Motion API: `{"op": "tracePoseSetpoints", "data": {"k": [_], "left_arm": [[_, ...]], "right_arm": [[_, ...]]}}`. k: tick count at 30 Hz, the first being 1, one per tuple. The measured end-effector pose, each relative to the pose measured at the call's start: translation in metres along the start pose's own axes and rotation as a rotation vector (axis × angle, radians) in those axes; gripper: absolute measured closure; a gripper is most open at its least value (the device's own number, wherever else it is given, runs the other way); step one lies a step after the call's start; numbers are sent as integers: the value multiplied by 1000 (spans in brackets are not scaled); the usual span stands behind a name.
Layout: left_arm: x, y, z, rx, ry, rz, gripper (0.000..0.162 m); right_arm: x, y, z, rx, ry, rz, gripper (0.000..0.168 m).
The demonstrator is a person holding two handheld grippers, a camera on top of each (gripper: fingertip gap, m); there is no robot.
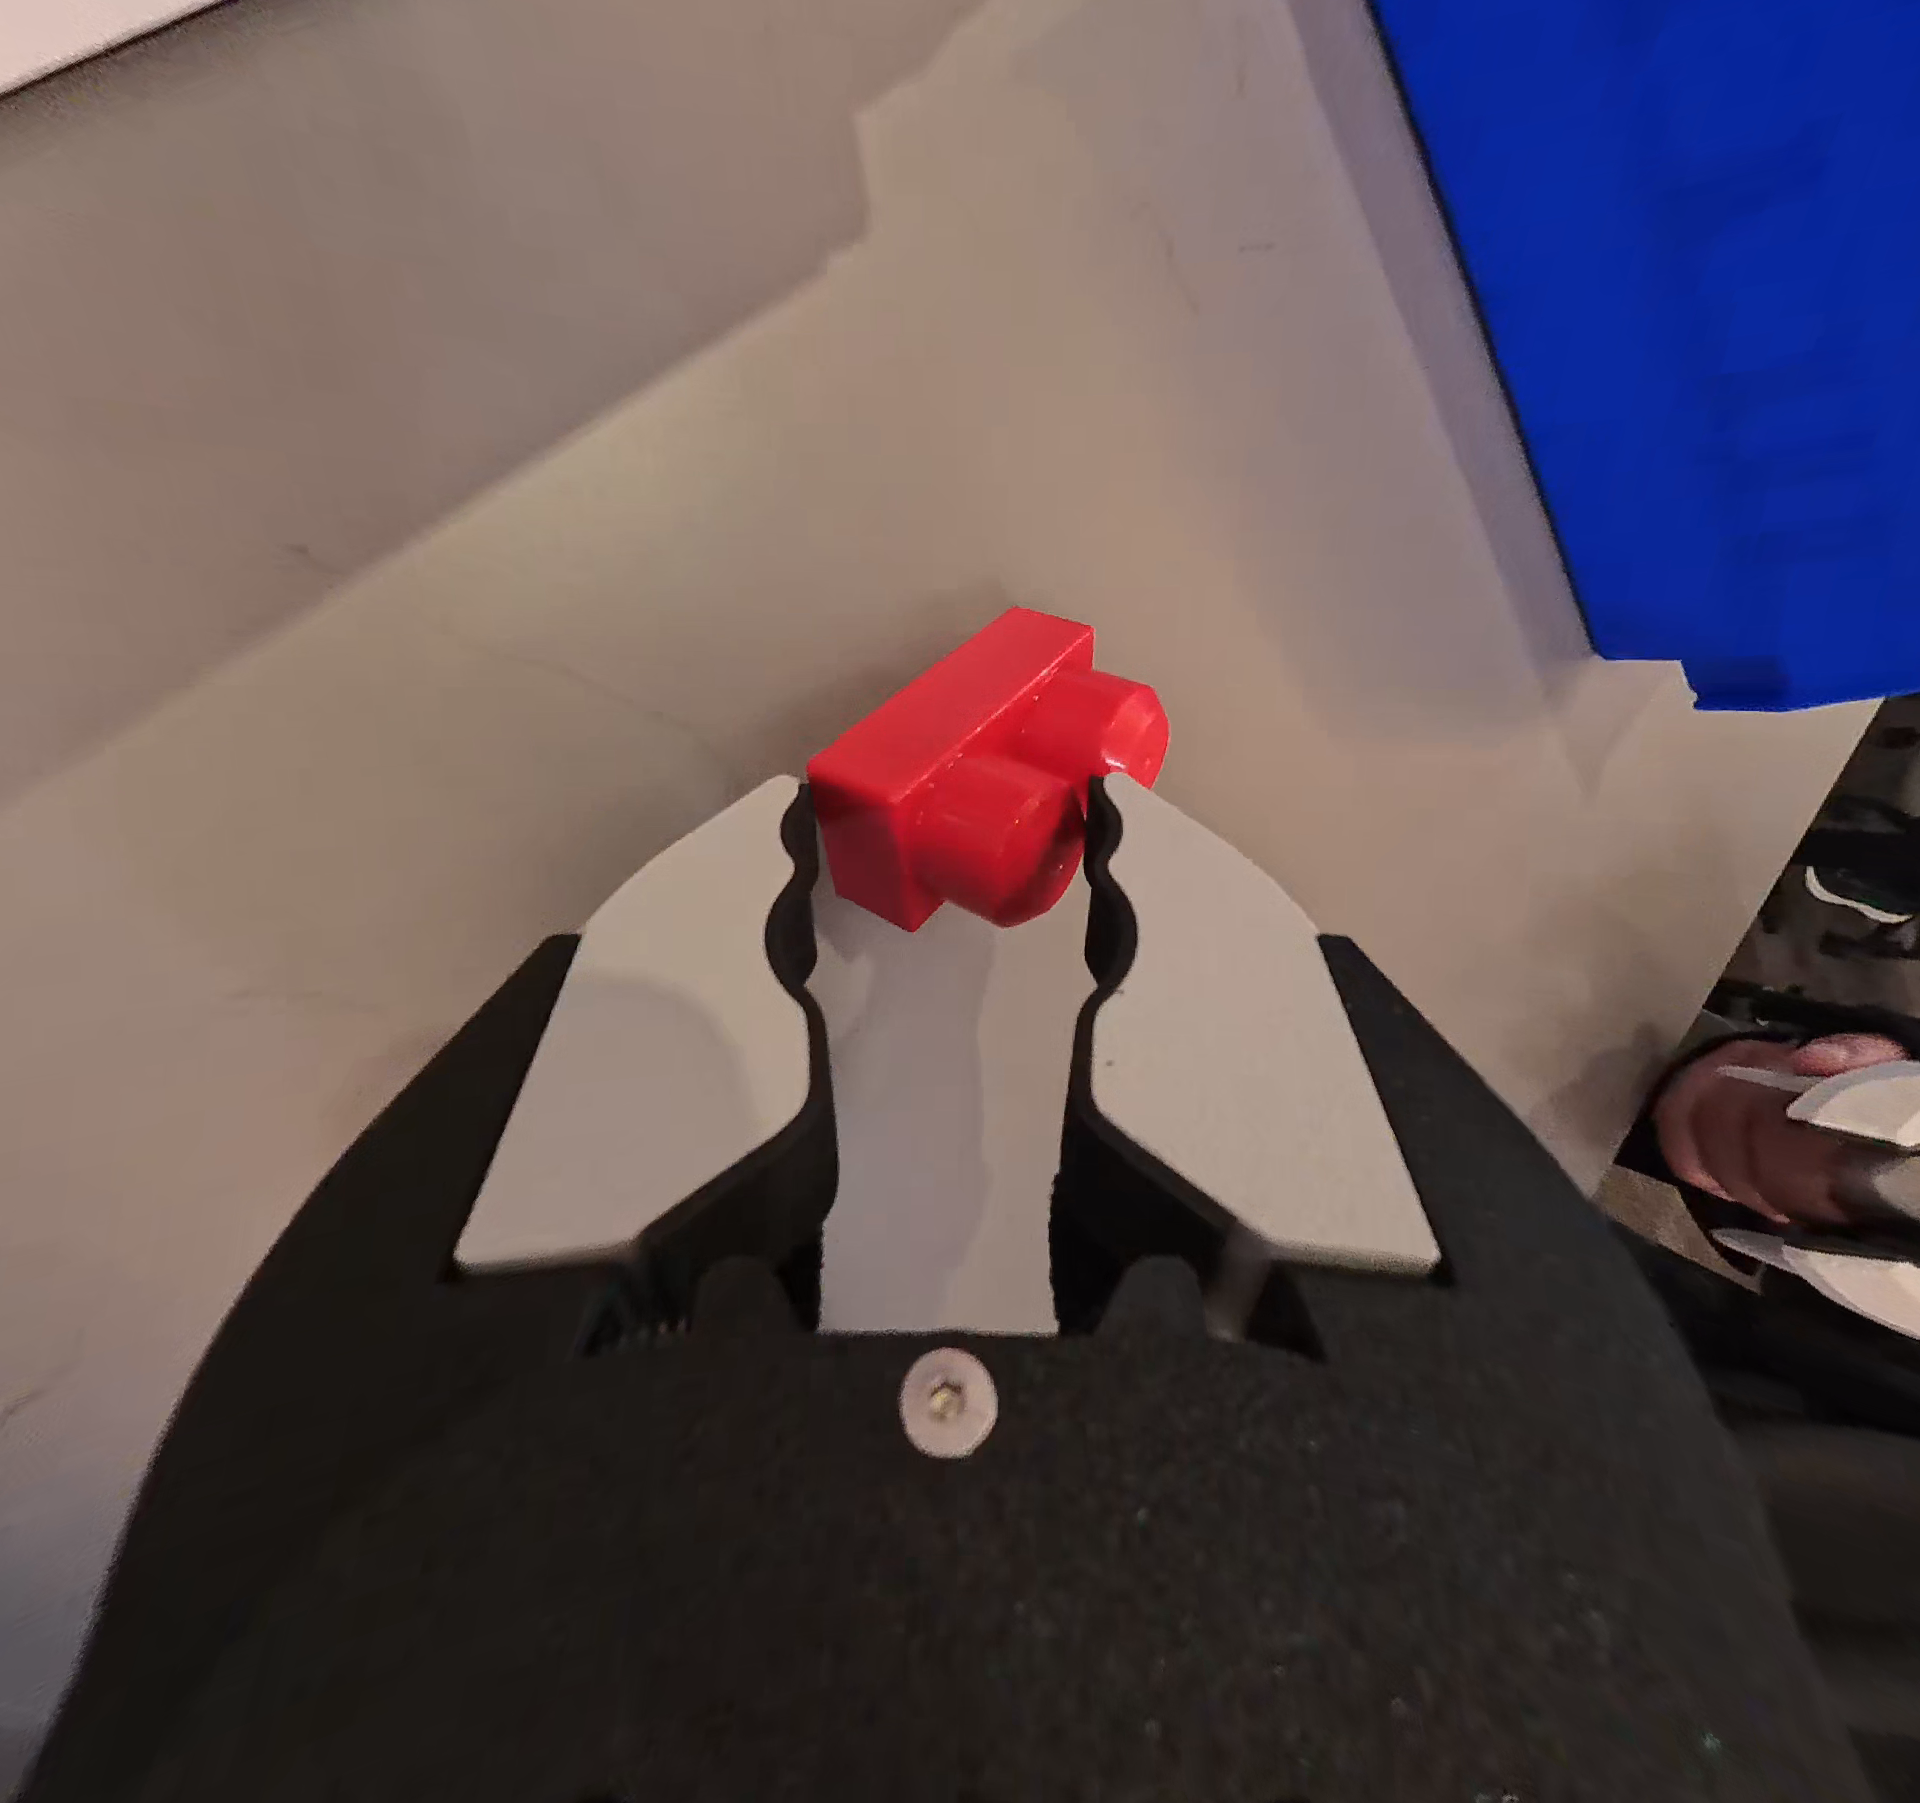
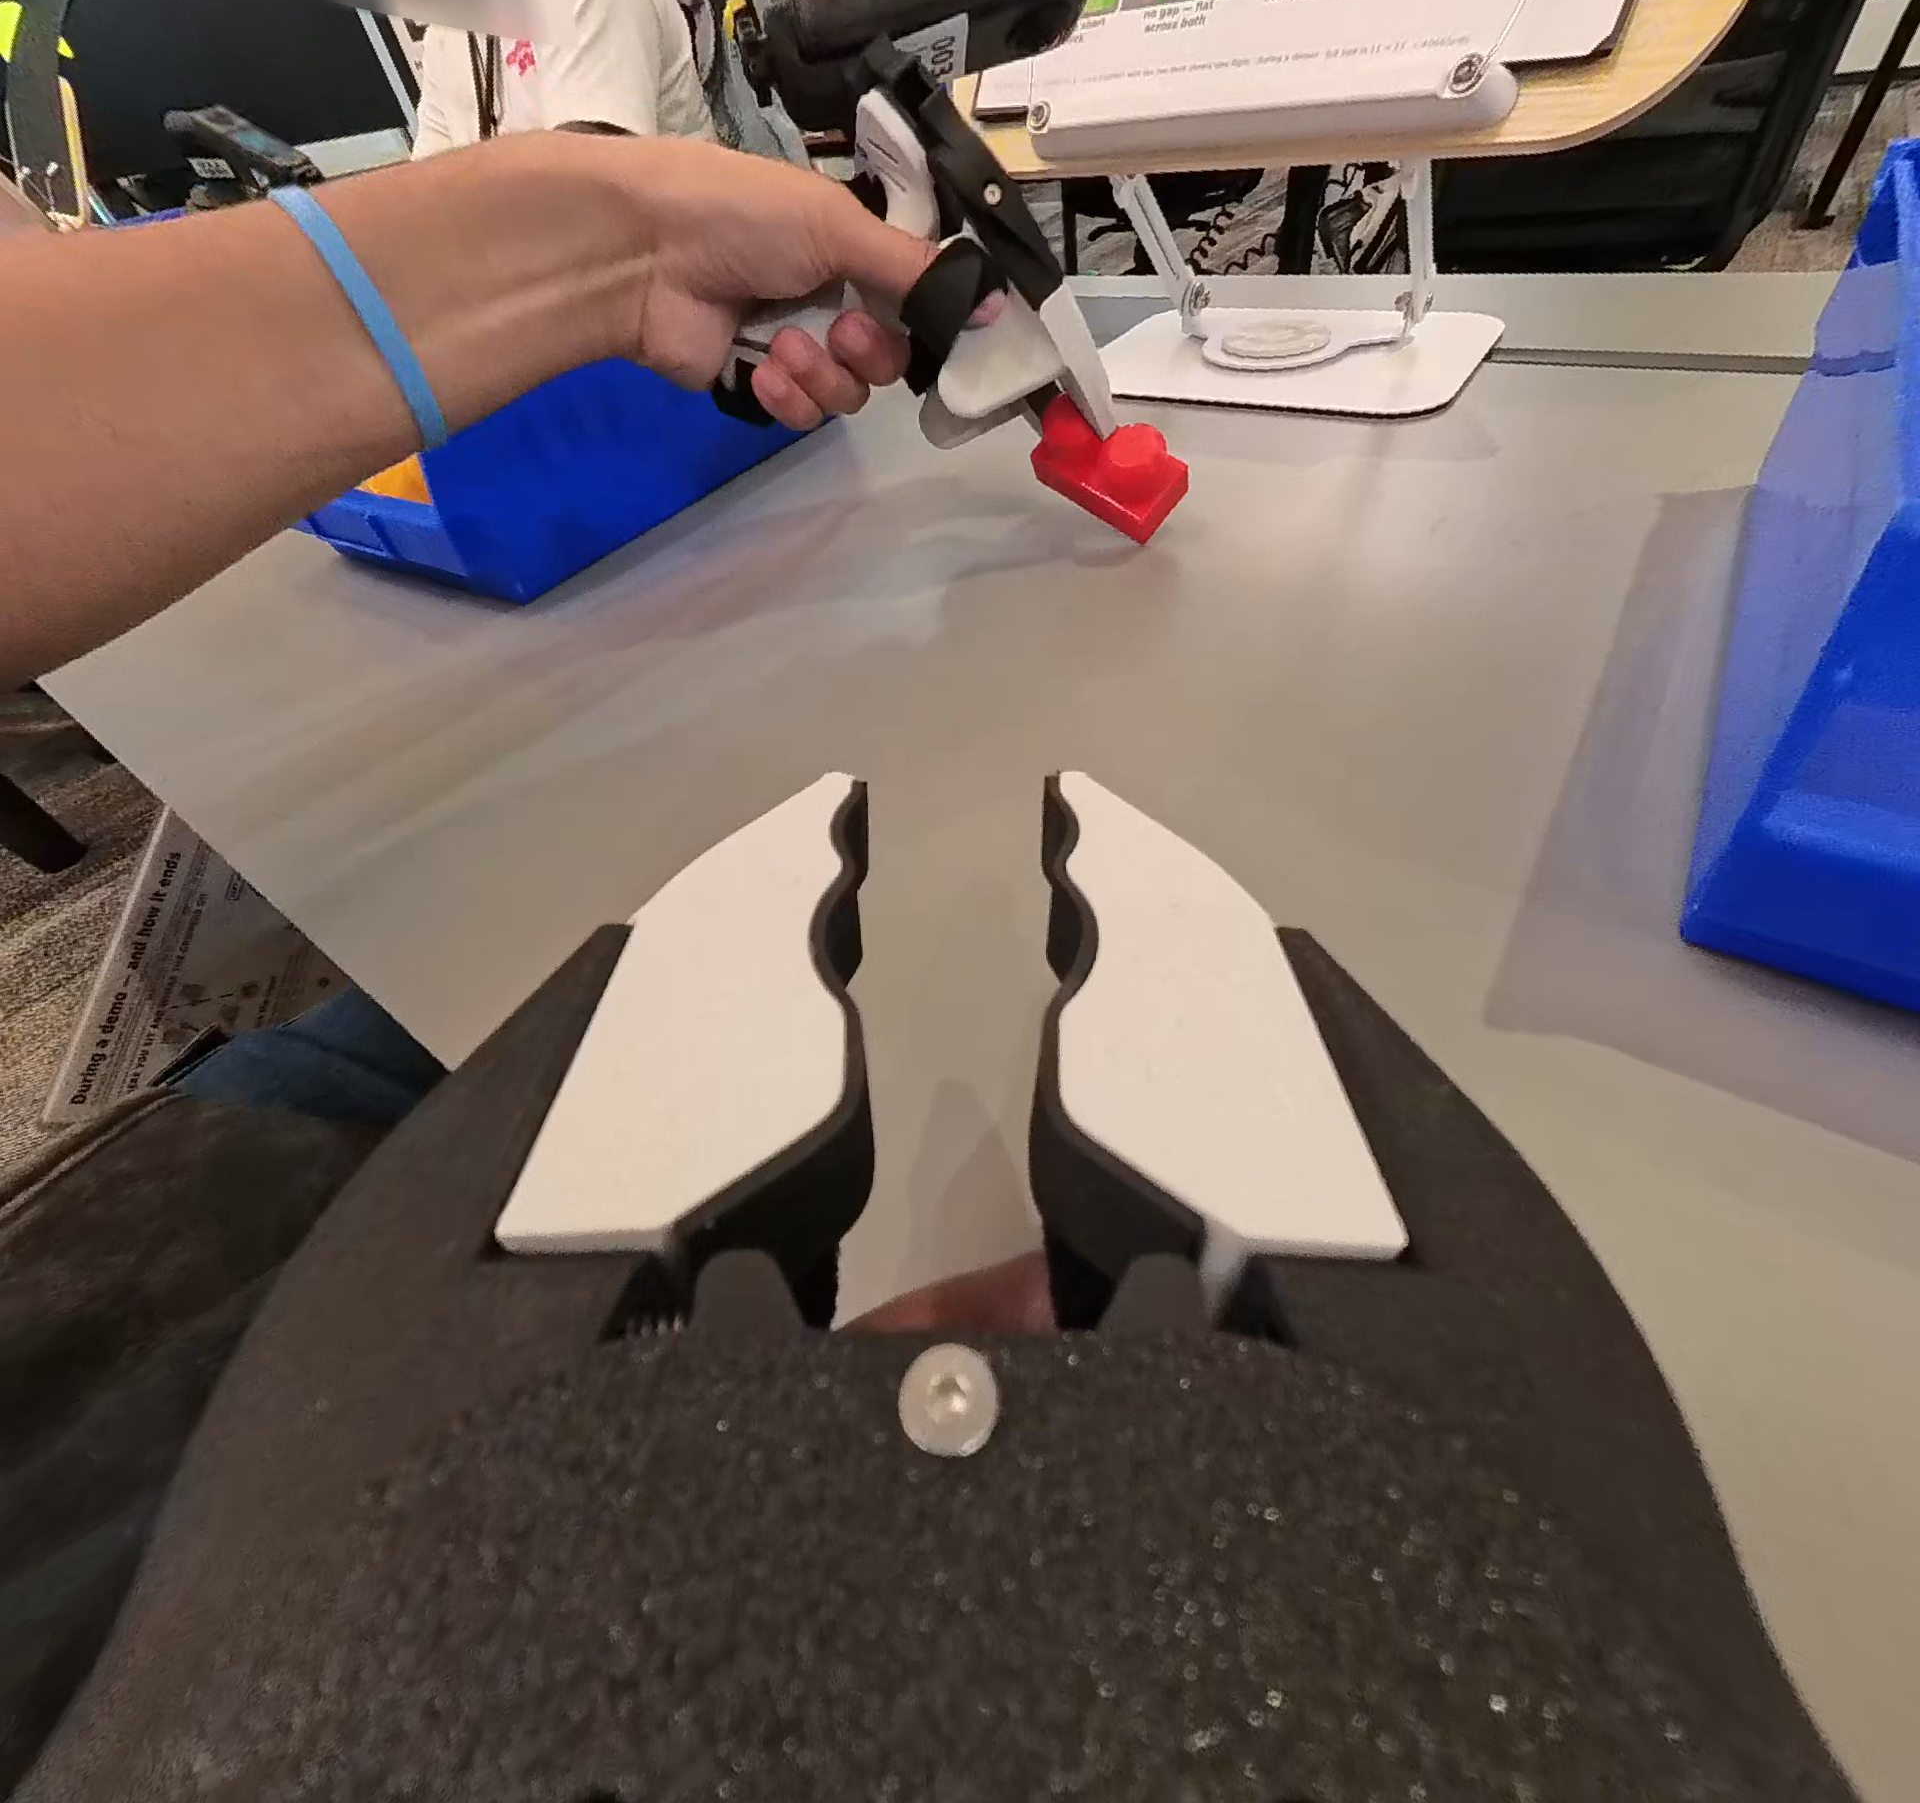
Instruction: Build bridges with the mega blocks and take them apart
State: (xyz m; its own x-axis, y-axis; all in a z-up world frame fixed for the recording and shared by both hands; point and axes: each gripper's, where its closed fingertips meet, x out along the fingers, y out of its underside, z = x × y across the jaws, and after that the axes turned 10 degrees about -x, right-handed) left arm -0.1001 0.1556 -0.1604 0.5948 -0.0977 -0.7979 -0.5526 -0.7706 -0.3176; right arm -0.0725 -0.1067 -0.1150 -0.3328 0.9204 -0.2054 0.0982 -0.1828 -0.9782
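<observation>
While the right gripper [image 2: 954,797] is held spread and empty, a red block [image 1: 966,777] is pinched by the left gripper [image 1: 951,797] above the counter [image 2: 1039,673].

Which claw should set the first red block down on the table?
Left. The left claw already grips the red block, held tilted just above the grey table. The right claw is open, empty, and well back from it.

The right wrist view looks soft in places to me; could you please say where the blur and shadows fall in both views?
Right wrist view: sharp red block, its faint shadow on the table; top-left corner blurred. Left wrist view: crisp block, broad soft shadows, smeared blue bin.
</observation>
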Motion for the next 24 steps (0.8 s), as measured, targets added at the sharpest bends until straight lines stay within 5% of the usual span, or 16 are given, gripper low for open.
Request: {"op": "tracePoseSetpoints", "data": {"k": [6, 10, 16, 21, 24], "left_arm": [[-18, -2, 11, 30, -61, -39, 103], [-84, 13, -28, 128, -8, -270, 105], [-174, 146, -39, 206, -248, -763, 102], [-151, 272, 1, 48, -346, -711, 94], [-155, 294, 9, 22, -307, -733, 96]], "right_arm": [[1, 1, -2, 0, 4, 5, 137], [0, 2, -3, 7, 5, 4, 136], [-4, -2, -3, -9, 9, -5, 136], [-3, -6, 1, -18, 3, -11, 136], [0, -7, 5, -29, -1, -4, 136]]}}
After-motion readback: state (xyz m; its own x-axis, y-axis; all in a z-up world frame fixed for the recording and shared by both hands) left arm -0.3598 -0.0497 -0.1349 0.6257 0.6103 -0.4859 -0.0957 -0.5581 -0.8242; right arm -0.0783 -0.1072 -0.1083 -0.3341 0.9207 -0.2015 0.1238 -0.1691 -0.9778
